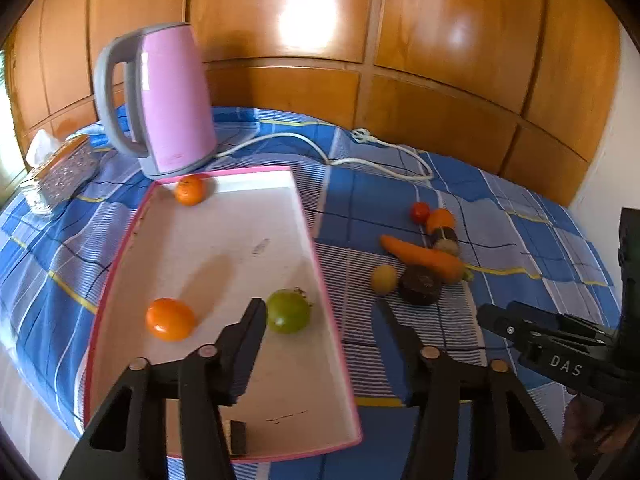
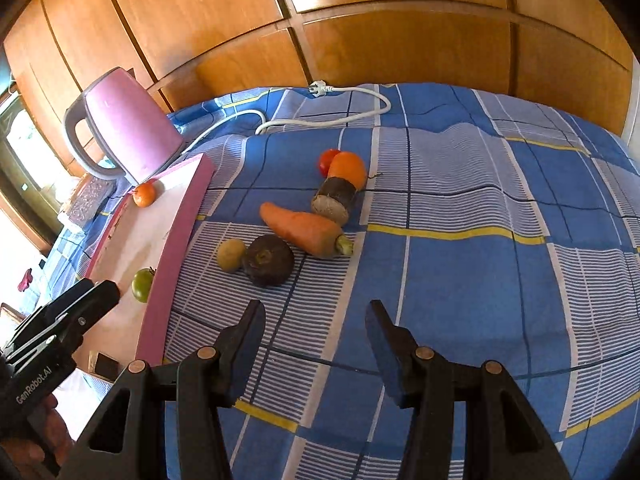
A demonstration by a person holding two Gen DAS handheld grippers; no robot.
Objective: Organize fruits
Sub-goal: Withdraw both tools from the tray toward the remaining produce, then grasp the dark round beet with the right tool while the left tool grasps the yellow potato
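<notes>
A pink-rimmed white tray (image 1: 224,248) lies on the blue checked cloth. In it are an orange tomato (image 1: 170,319), a green tomato (image 1: 288,311) and a small orange (image 1: 190,189). On the cloth to its right lie a carrot (image 1: 424,258), a dark beet (image 1: 420,285), a small yellow fruit (image 1: 384,279), a cut dark root (image 1: 445,240), an orange fruit (image 1: 440,220) and a red tomato (image 1: 420,212). My left gripper (image 1: 322,314) is open and empty over the tray's right edge, beside the green tomato. My right gripper (image 2: 316,316) is open and empty, just short of the beet (image 2: 268,260) and carrot (image 2: 304,230).
A pink kettle (image 1: 168,100) stands behind the tray, its white cord and plug (image 1: 360,136) trailing across the cloth. A tissue box (image 1: 60,168) sits at the far left. Wooden panelling (image 1: 320,20) backs the table. A small dark block (image 1: 238,436) lies in the tray's near end.
</notes>
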